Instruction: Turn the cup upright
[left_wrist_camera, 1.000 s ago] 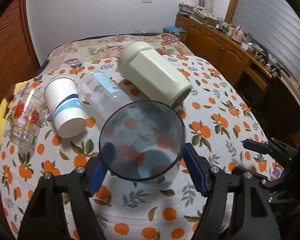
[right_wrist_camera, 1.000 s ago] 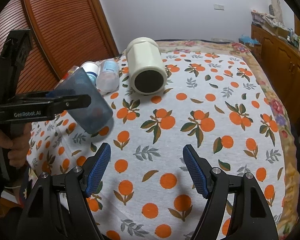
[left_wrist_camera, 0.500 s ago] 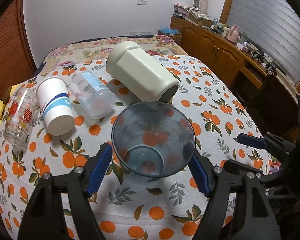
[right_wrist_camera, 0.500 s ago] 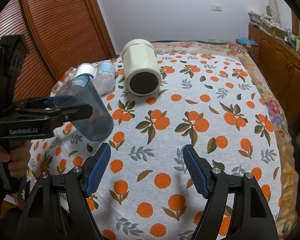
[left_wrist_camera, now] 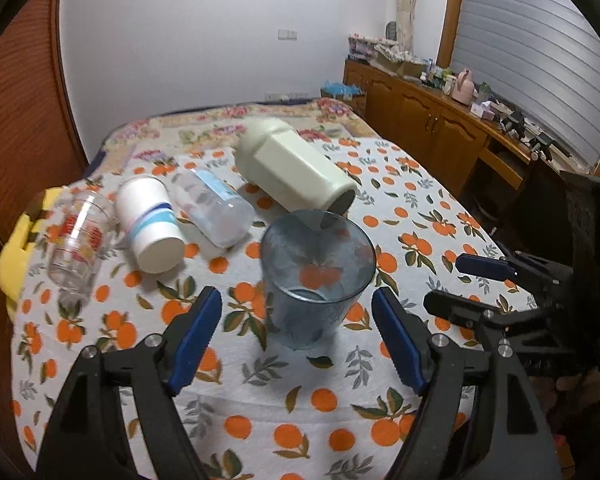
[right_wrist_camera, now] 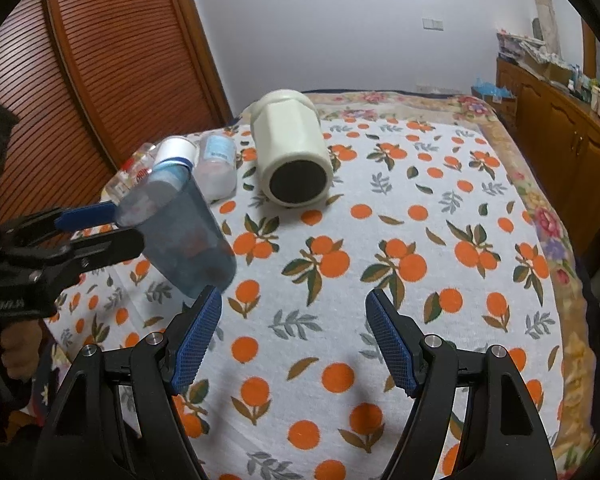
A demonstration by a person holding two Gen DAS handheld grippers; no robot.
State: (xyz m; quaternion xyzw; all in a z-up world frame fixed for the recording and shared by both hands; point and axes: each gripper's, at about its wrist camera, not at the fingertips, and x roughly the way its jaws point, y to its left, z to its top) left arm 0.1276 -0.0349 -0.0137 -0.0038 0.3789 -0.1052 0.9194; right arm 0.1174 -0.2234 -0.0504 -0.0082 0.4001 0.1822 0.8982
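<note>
A translucent blue-grey cup [left_wrist_camera: 316,276] stands upright on the orange-print tablecloth [left_wrist_camera: 340,408], mouth up. It also shows in the right wrist view [right_wrist_camera: 180,240]. My left gripper [left_wrist_camera: 298,338] is open; its blue pads sit either side of the cup with gaps, just behind its base. My right gripper [right_wrist_camera: 292,344] is open and empty over the cloth, right of the cup. It also shows in the left wrist view [left_wrist_camera: 484,276].
Behind the cup lie a cream octagonal container [left_wrist_camera: 296,172], a clear plastic bottle [left_wrist_camera: 214,210], a white paper cup with blue stripes [left_wrist_camera: 150,222] and a printed glass [left_wrist_camera: 78,236], all on their sides. A wooden cabinet [left_wrist_camera: 432,132] stands at right.
The left gripper tipped the cup from tilted to upright, set it on the cloth, opened and drew back a little. The right gripper barely moved.
</note>
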